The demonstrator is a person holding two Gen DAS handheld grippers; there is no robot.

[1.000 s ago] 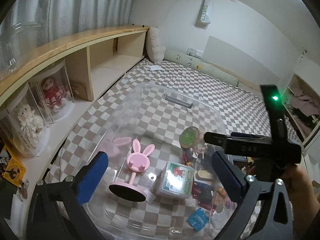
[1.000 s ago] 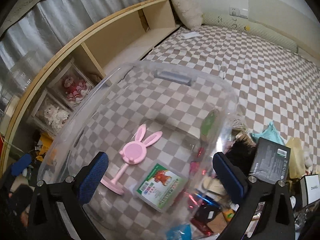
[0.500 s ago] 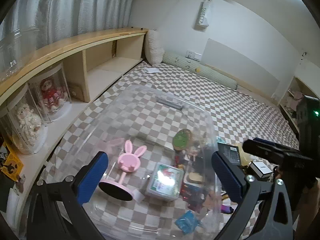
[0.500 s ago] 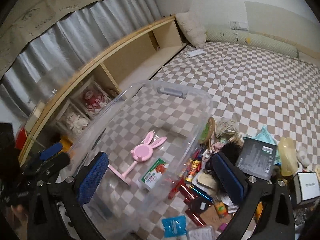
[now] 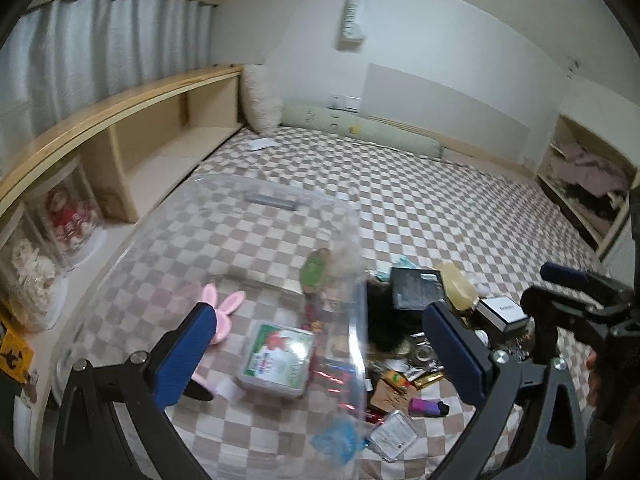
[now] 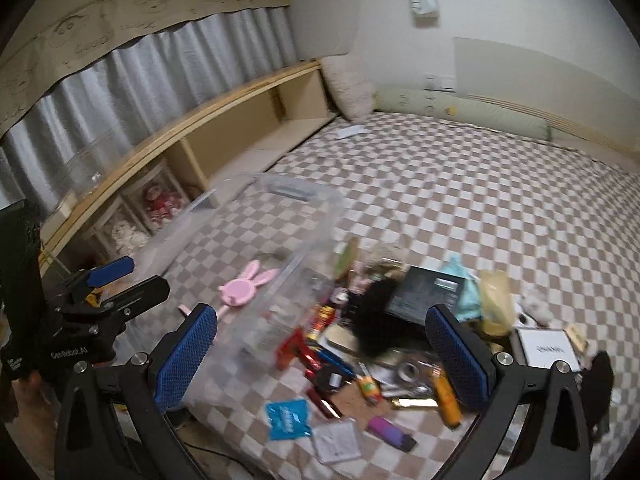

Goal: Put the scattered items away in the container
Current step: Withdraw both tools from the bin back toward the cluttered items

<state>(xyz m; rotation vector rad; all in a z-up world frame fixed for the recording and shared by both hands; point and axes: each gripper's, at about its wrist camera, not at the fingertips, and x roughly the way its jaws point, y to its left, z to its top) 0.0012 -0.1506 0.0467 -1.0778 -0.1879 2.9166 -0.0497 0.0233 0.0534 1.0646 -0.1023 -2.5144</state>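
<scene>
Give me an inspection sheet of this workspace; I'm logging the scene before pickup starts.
Surface: checkered bedspread, mostly bare at the far end.
Job's things: clear plastic bin holds a pink bunny stand and a small lidded box.
Clutter: pile right of the bin, including a black box, a blue packet and a purple lighter.
Grippers: left gripper and right gripper both open, empty.
Cables: nothing seen.
Surroundings: wooden shelf, curtains, dolls in clear cases.

"GenRobot.AI" in white on the left gripper (image 6: 110,280) body
</scene>
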